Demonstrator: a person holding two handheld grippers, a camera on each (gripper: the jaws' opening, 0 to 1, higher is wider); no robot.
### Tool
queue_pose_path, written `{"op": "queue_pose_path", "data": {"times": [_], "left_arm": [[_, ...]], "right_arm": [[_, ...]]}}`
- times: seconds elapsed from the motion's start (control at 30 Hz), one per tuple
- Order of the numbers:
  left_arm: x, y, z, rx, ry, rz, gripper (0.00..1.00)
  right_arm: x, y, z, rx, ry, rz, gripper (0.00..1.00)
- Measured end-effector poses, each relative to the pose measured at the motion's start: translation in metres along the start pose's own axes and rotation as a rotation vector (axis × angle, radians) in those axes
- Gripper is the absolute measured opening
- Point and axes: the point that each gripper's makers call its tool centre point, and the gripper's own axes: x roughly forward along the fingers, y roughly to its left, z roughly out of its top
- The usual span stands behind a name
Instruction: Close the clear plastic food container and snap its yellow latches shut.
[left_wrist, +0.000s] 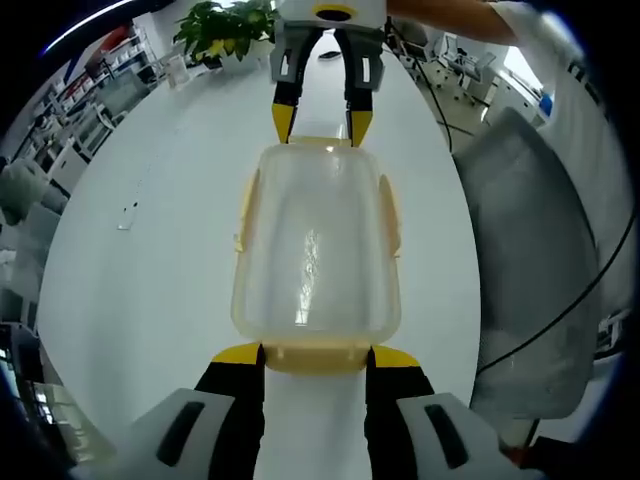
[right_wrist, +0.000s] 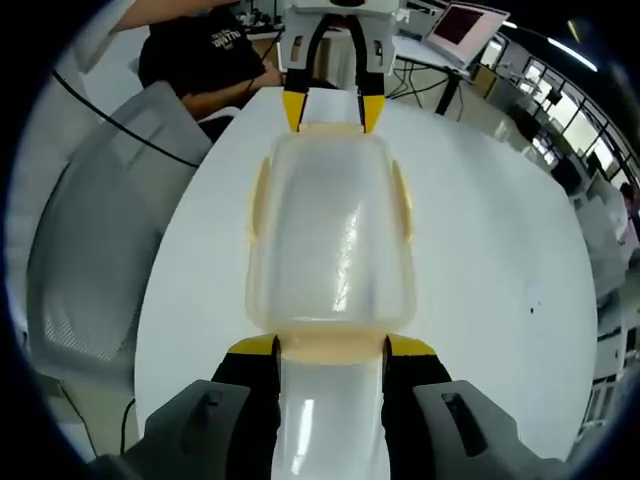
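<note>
Sitting on the white table (left_wrist: 150, 250), the clear container (left_wrist: 316, 250) lies between two grippers, lid apparently on, its yellow side latches (left_wrist: 388, 215) at 3 and 9 o'clock. The left gripper (left_wrist: 316, 358) and the right gripper (right_wrist: 330, 348) each have spread jaws bracketing an end latch (right_wrist: 330, 346), grasping nothing I can confirm. Latching seems to be the step in hand; next, each end latch needs pressing down until it snaps.
</note>
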Motion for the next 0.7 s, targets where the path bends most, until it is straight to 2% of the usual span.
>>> {"op": "queue_pose_path", "data": {"times": [0.37, 0.7], "left_arm": [[0.022, 0.002, 0.059, 0.039, -0.017, -0.015, 0.33], [0.056, 0.007, 0.116, 0.078, -0.035, -0.042, 0.33]], "right_arm": [[-0.034, 0.001, -0.058, 0.035, 0.017, -0.030, 0.35], [-0.058, -0.001, -0.113, 0.075, 0.036, -0.041, 0.35]]}}
